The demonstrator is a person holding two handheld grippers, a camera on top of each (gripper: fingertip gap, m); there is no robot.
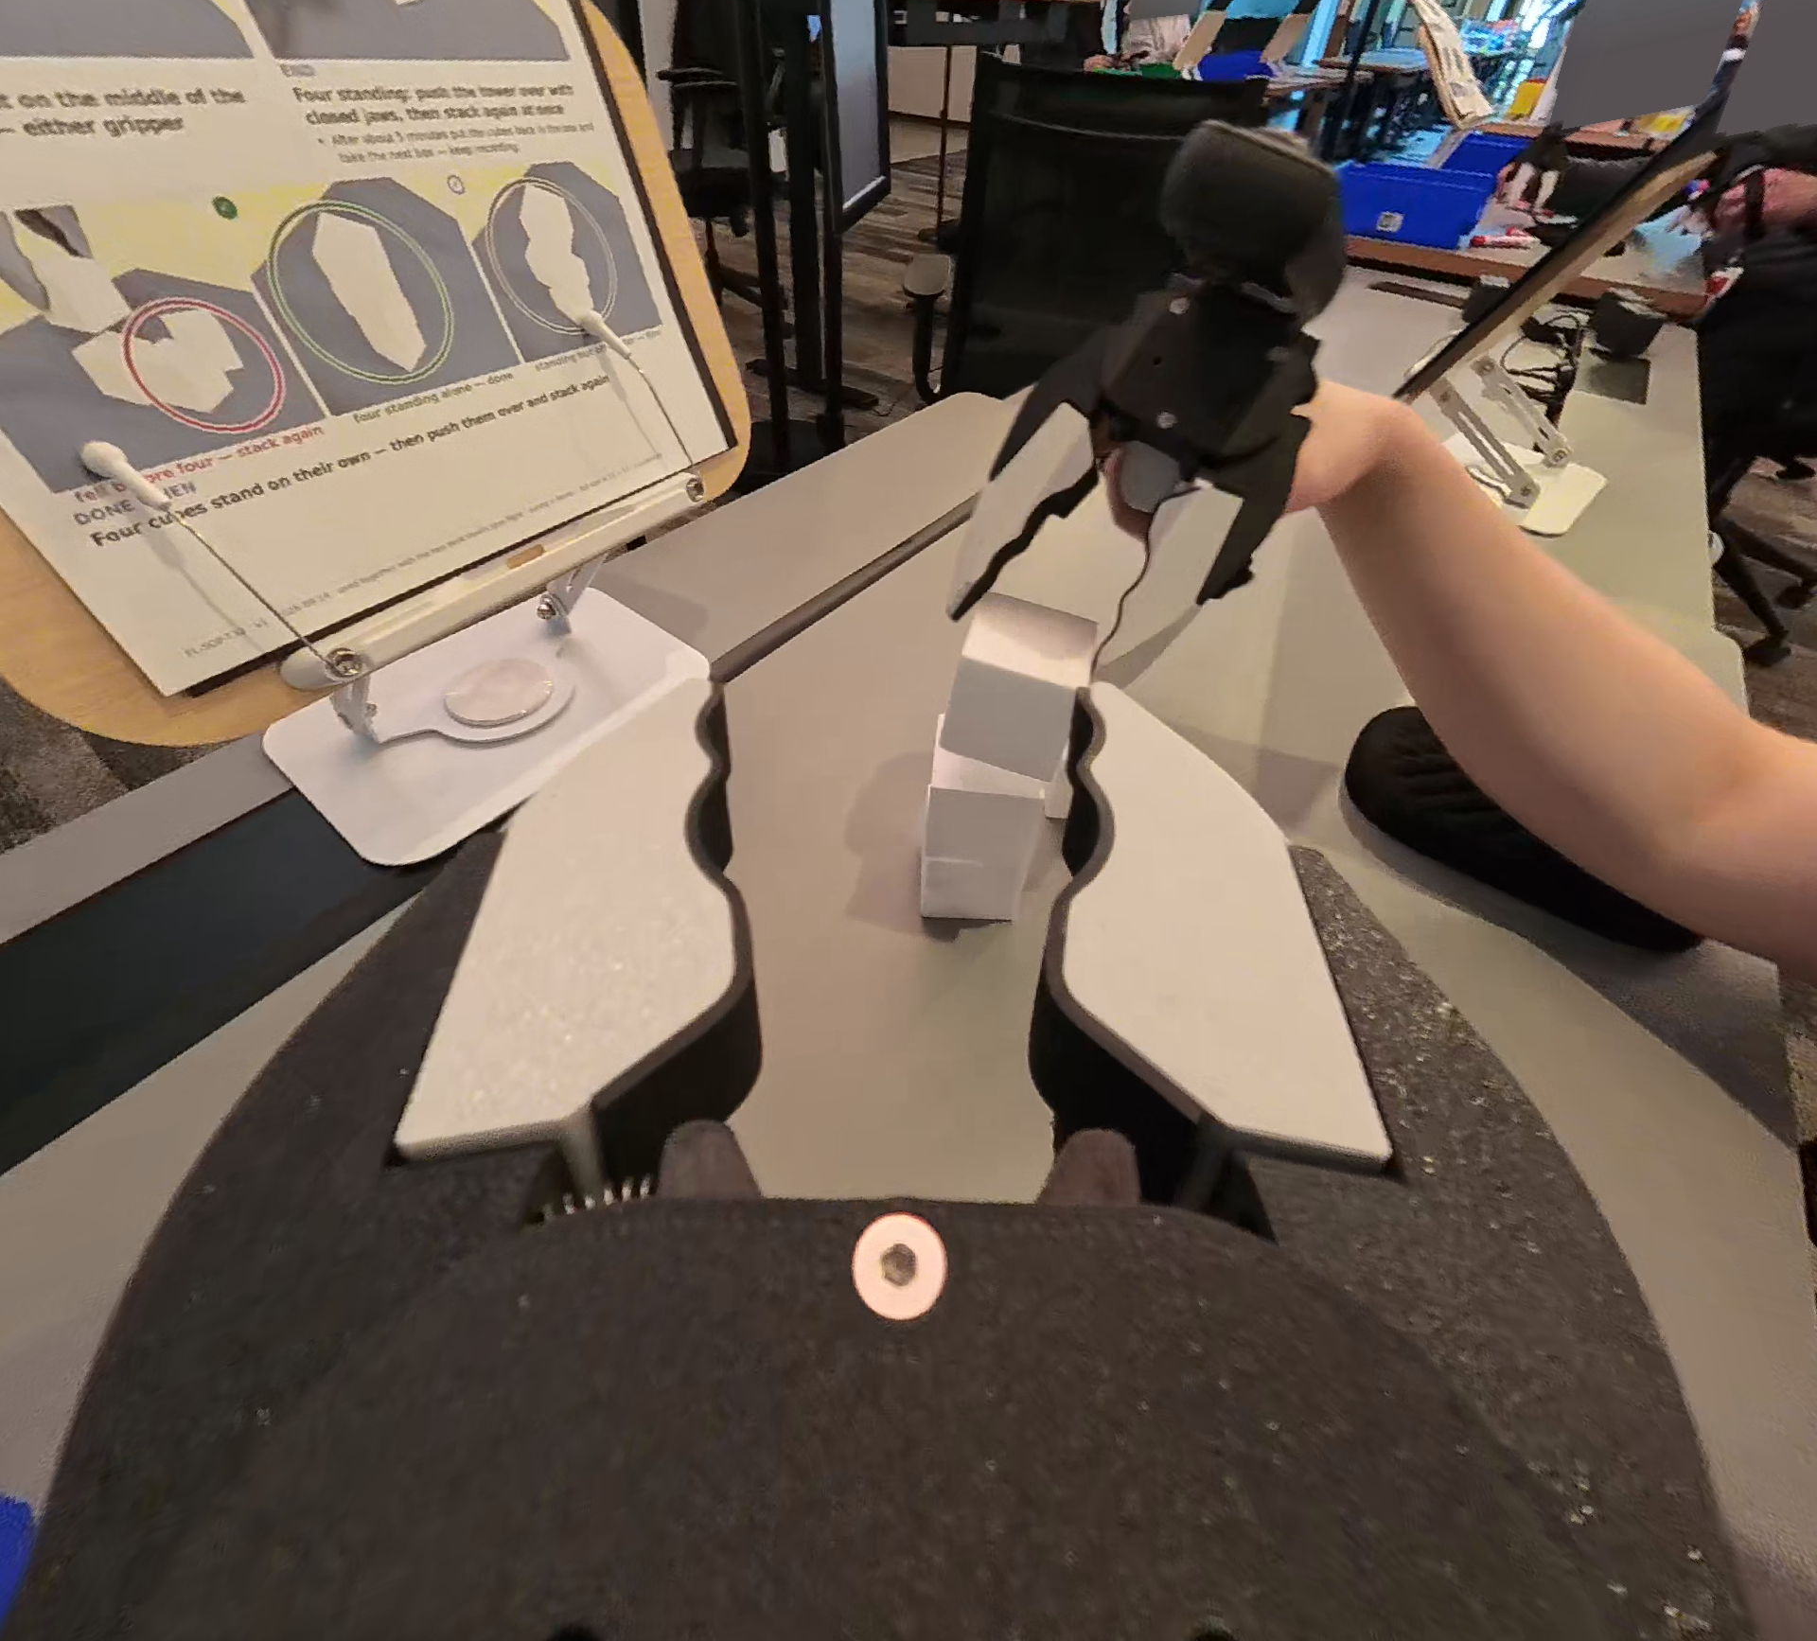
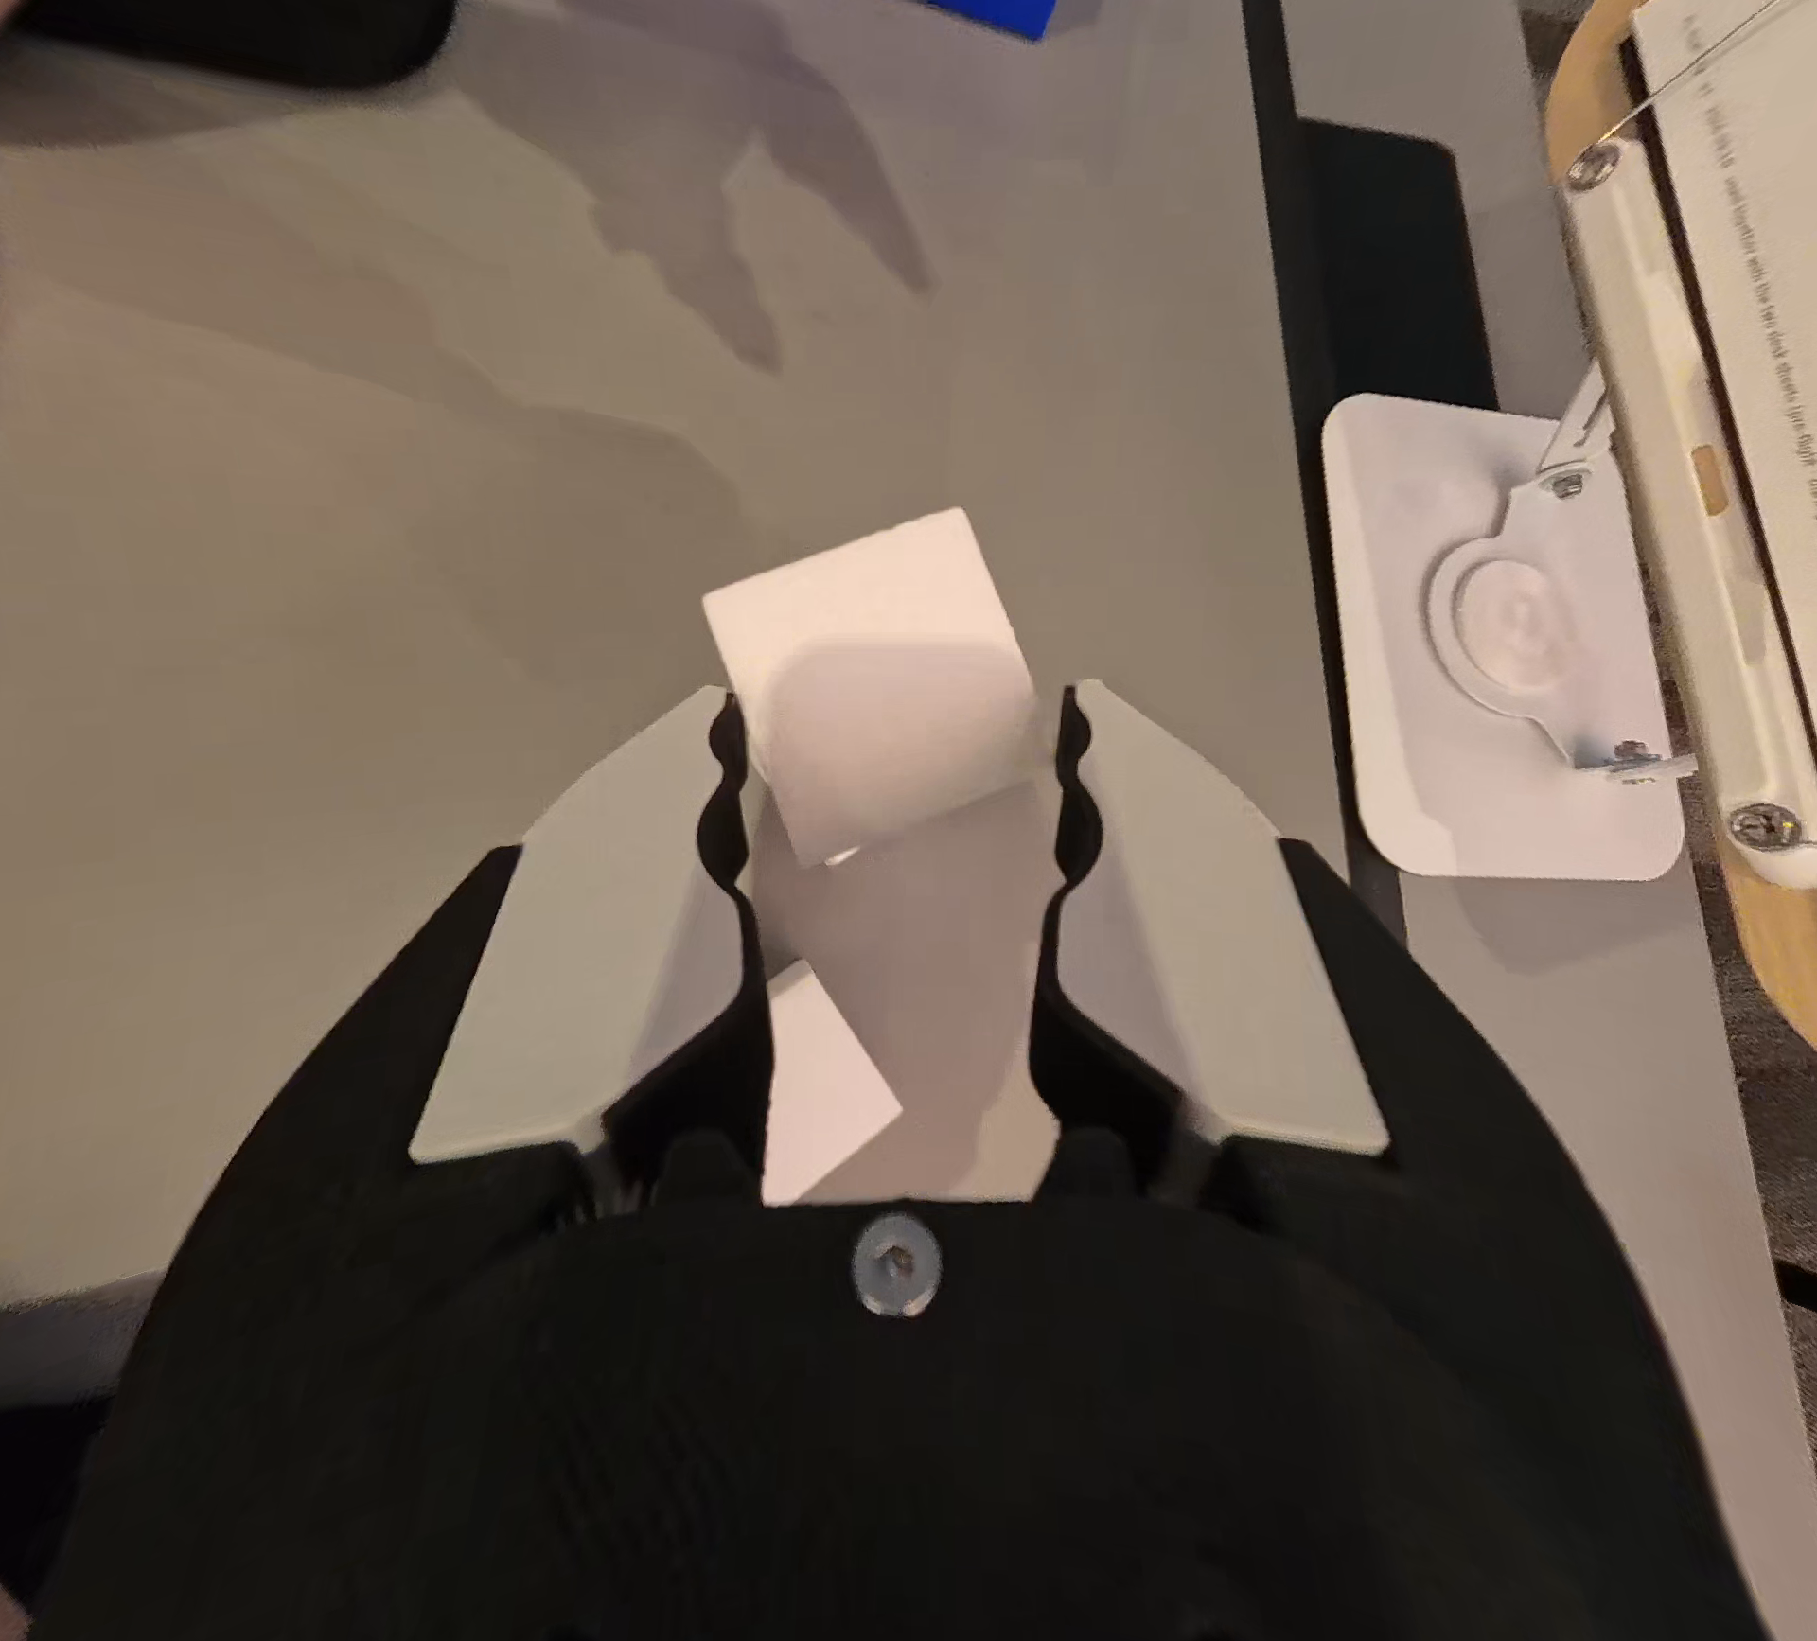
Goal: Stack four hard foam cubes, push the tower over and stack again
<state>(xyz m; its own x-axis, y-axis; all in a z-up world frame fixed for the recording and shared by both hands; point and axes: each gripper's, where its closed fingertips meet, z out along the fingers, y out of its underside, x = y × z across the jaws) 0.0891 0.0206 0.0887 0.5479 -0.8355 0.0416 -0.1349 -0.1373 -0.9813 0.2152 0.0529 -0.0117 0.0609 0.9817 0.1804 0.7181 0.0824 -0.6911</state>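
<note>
Cubes (image 1: pixel 983 807) stacked on table (image 1: pixel 855 984), right tool (image 1: pixel 1042 611) spread above

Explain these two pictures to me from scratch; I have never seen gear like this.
A person holds two hand-held grippers, each carrying a camera that looks out along its own fingers. The left wrist view shows the left gripper, jaws open and empty, facing a stack of white foam cubes on a grey table. At least three stacked cubes show; a fourth peeks out behind. The right gripper, on the person's arm, hovers over the top cube, jaws open. The right wrist view looks down on that same cube. An instruction sheet on a stand sits to the left.
</note>
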